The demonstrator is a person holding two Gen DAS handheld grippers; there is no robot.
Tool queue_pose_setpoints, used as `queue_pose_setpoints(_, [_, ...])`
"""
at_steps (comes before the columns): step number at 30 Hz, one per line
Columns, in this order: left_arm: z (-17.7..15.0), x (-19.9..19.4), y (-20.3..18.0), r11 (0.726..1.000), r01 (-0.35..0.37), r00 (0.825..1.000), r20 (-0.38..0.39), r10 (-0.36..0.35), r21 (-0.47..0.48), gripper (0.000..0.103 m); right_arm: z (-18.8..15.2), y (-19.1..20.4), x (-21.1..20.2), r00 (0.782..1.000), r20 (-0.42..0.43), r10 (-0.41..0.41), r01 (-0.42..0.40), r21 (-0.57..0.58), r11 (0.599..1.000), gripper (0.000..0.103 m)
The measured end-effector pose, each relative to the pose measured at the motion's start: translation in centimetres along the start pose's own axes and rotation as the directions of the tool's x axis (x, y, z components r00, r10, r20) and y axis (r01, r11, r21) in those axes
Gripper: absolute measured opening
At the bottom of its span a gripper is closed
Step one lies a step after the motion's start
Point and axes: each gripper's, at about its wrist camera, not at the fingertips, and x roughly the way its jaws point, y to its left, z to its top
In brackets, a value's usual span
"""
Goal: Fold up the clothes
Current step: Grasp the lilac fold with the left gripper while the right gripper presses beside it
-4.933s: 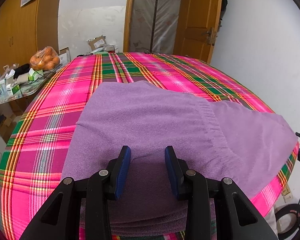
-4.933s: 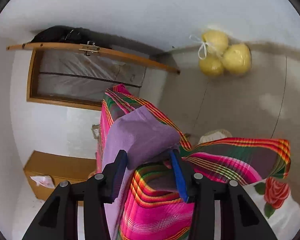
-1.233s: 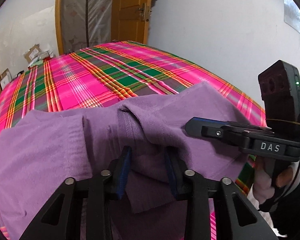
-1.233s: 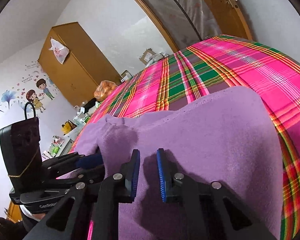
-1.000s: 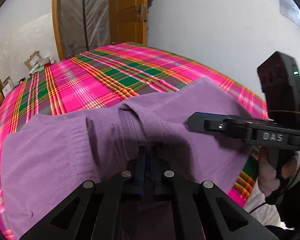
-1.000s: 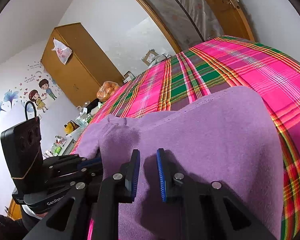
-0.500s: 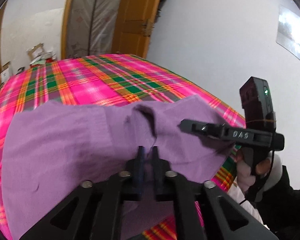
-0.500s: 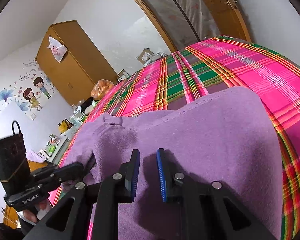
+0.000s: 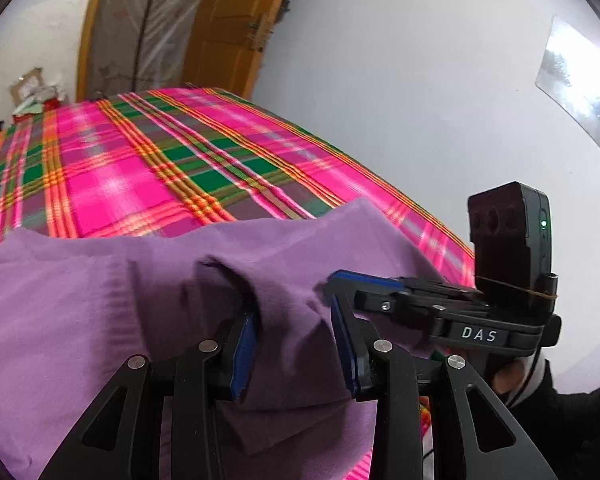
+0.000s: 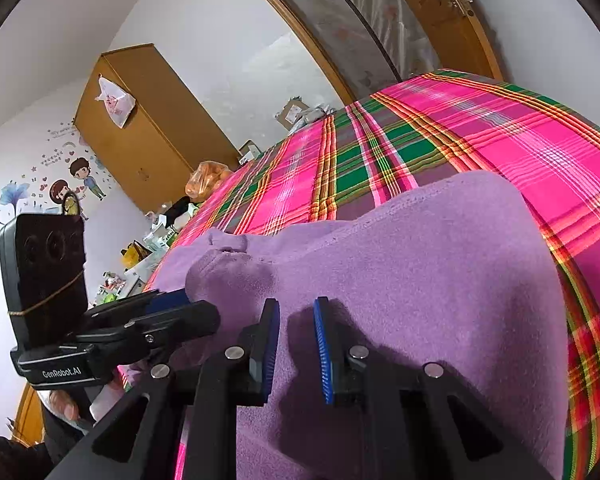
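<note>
A purple garment (image 9: 80, 320) (image 10: 420, 280) lies folded on a bed with a pink and green plaid sheet (image 9: 120, 168) (image 10: 500, 128). My left gripper (image 9: 294, 344) is open, and a raised fold of the garment sits loosely between its blue pads. My right gripper (image 10: 296, 348) hovers low over the garment with its jaws a narrow gap apart and only flat cloth and shadow between them. In the left wrist view the right gripper (image 9: 332, 280) comes in from the right, its tip at the cloth. The left gripper (image 10: 180, 300) shows at the left of the right wrist view.
A white wall (image 9: 380, 80) runs along the bed's right side, with a wooden door (image 9: 228, 32) beyond. A wardrobe (image 10: 140, 128), a bag of oranges (image 10: 204, 180) and a cluttered side table (image 10: 148, 248) stand to the left. A hand (image 9: 504, 376) holds the right gripper.
My left gripper, shut on the garment's fold half a second ago, has opened and the fold now sits loose between its jaws. The right gripper has stayed in place with the same narrow gap.
</note>
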Motion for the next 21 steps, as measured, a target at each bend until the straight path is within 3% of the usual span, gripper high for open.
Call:
queue_pose_setpoints(6, [-1.6,-2.9,0.2,0.996,0.082,0.997,-0.004,-0.082,-0.022,0.038,-0.1,-0.1,-0.2,1.0,0.002,0.011,-0.011,0.002,1.0,0.018])
queue_pose_setpoints(8, [-2.1,-4.9,0.4,0.995,0.096,0.995,0.034,-0.094,-0.035,0.038,-0.1,-0.1,-0.2,1.0,0.002,0.012,-0.012,0.004,1.0,0.018])
queue_pose_setpoints(12, [-2.6,-8.7,1.6,0.996,0.057,0.989,0.141,-0.046,-0.073,0.038,-0.2,0.2,-0.2,1.0,0.002,0.005,-0.005,0.002,1.0,0.018])
queue_pose_setpoints(16, [-2.6,-7.6,1.9,0.996,-0.005,0.993,0.118,0.015,-0.084,0.038,-0.3,1.1,-0.2,1.0,0.001,-0.019,0.019,-0.022,1.0,0.025])
queue_pose_setpoints(21, [-1.6,-4.2,1.2,0.999,-0.015,0.998,0.062,0.018,-0.04,0.038,-0.4,2.3,0.3,0.998,-0.008,-0.062,0.061,-0.064,0.996,0.028])
